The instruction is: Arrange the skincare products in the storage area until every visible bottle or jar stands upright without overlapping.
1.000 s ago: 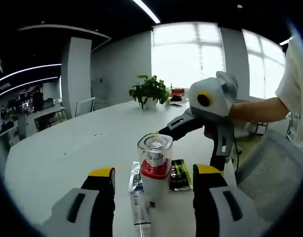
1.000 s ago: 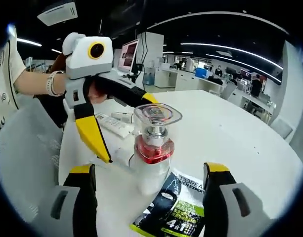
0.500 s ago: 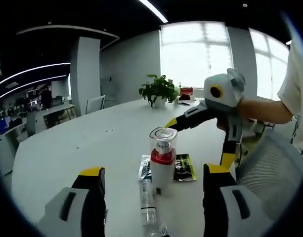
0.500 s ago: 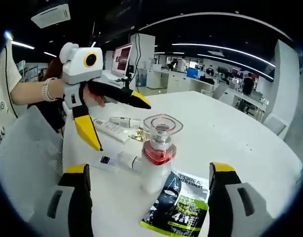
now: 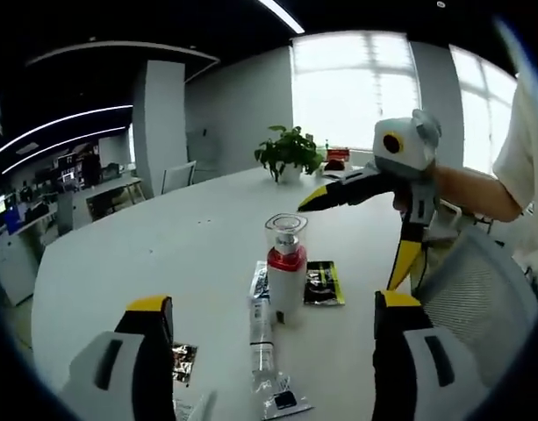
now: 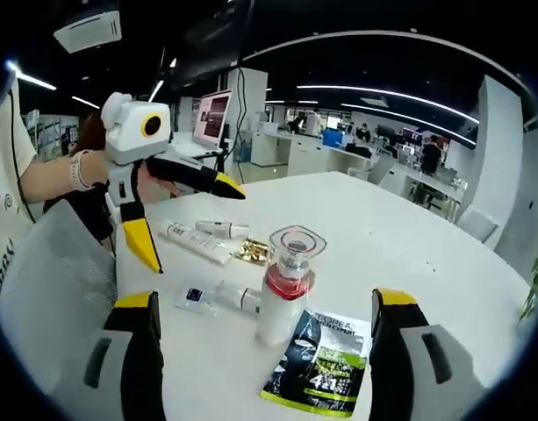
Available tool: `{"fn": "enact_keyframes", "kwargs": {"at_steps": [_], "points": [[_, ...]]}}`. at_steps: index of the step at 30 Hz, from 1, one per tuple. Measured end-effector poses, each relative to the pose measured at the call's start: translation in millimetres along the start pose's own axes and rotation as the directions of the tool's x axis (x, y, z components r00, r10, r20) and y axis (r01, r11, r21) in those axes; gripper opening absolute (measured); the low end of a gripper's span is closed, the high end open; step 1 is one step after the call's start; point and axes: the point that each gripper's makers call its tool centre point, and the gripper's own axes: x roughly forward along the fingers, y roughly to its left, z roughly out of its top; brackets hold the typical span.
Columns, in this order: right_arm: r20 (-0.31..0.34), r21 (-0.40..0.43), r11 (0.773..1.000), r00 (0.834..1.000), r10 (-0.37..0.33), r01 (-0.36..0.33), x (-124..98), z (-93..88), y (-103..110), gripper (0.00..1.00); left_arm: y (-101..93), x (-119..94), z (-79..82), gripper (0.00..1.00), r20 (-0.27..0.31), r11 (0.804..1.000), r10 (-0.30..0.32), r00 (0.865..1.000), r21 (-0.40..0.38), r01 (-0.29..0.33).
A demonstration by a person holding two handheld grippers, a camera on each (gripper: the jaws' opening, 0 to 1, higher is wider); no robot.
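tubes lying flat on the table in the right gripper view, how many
3: a clear tube lying just left of the upright bottle, and farther back a long white tube with a short tube beside it. Others may be hidden behind the bottle.

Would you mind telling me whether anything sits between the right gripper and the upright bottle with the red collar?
Nothing visible blocks it. In the right gripper view, the open right gripper faces the bottle across bare table. A black sachet lies flat beside the bottle's base, and a tube lies on its other side; neither crosses the path.
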Motion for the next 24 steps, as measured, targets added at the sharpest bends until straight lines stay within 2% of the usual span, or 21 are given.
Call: {"fn": "enact_keyframes", "kwargs": {"at_steps": [7, 15, 20, 24], "points": [[0.000, 0.002, 1.000, 1.000, 0.001, -0.001, -9.4, -0.1, 6.6, 0.99, 0.3, -18.0, -0.4, 0.99, -0.004, 1.000, 0.026, 1.000, -0.015, -0.026], [0.009, 0.021, 1.000, 1.000, -0.022, 0.022, -21.9, 5.4, 13.2, 0.99, 5.0, -37.8, -1.1, 0.99, -0.001, 0.998, 0.058, 0.998, -0.032, -0.058], [0.004, 0.006, 0.999, 0.999, -0.034, 0.034, -25.7, 6.2, 17.0, 1.00, 11.6, -50.1, -1.7, 0.99, 0.011, 0.996, 0.079, 0.997, -0.040, -0.079], [0.007, 0.021, 0.999, 0.999, -0.039, 0.039, -27.6, 5.9, 18.2, 1.00, 13.0, -57.4, -6.2, 0.99, 0.000, 0.995, 0.092, 0.996, -0.042, -0.092]]}}
